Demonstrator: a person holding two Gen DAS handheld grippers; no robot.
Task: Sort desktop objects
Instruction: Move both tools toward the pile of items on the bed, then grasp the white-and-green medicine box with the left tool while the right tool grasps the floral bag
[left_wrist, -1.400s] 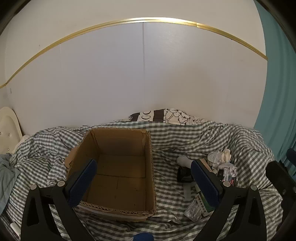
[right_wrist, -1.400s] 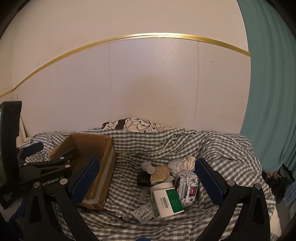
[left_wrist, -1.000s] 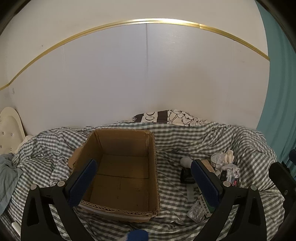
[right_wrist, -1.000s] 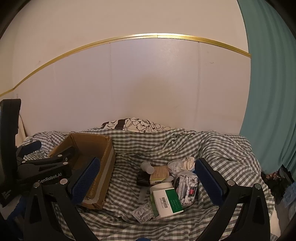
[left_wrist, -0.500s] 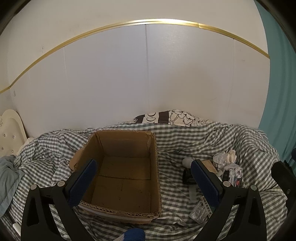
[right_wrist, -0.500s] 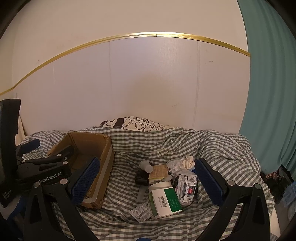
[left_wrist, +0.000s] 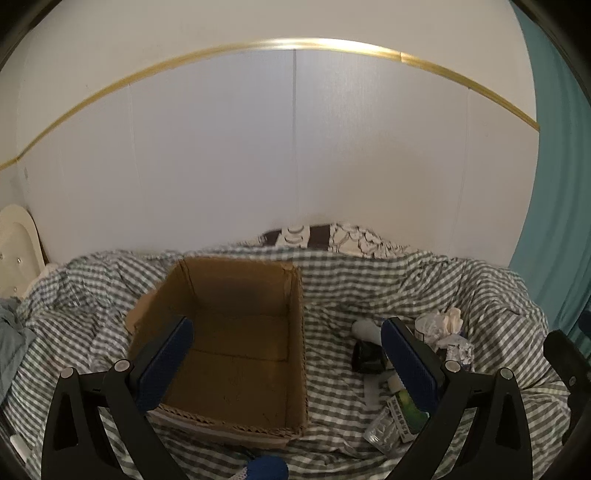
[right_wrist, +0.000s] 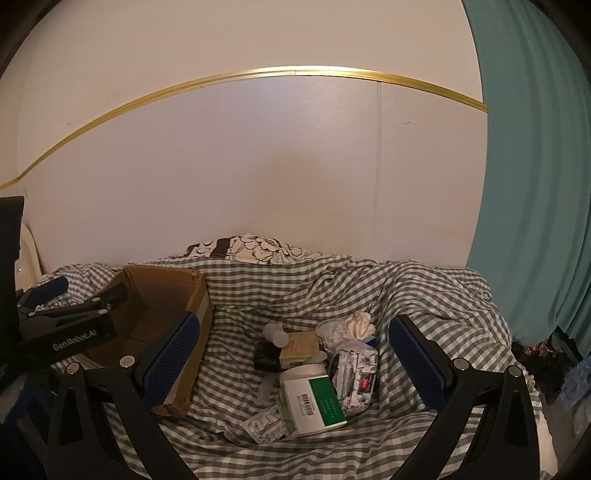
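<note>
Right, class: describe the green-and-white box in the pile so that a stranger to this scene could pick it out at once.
Start at the open cardboard box on the checked cloth, then look right to the heap of small items. At the heap's near edge lies the green-and-white box, flat, face up. Unlike its crumpled or silvery neighbours, it has a white half with a barcode and a green half.

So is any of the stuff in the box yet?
Not yet. The cardboard box looks empty. Both the left gripper and right gripper are open, holding nothing. The green-and-white box, foil packet and other clutter remain piled on the checked cloth.
</note>
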